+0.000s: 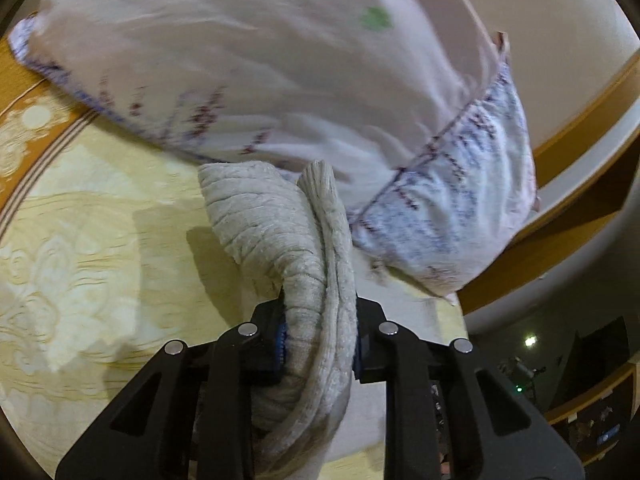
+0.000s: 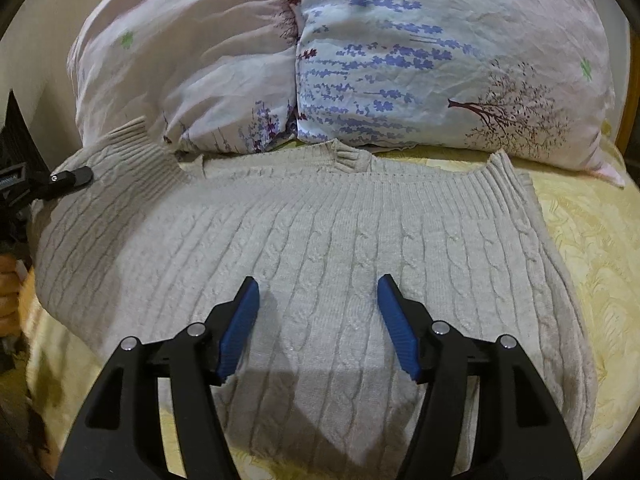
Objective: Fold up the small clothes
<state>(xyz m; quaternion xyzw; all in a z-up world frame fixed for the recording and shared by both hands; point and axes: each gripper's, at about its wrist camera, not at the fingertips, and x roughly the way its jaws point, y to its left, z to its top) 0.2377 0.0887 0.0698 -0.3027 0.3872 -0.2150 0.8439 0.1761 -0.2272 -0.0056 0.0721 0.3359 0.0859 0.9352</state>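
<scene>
Scene: beige cable-knit sweater lies spread on a yellow bedspread, just below a floral pillow | Left gripper: clamped on a bunched sleeve | Right gripper: spread wide, holding nothing, above the sweater body | Step: likely folding sleeve inward | Next: lay sleeve flat across body | Containers: none visible

Cable-knit wool sweater, smooth cotton pillow

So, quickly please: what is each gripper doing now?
Left gripper: closed, holding a fold of the sweater.
Right gripper: open, holding nothing, above the sweater.
</scene>
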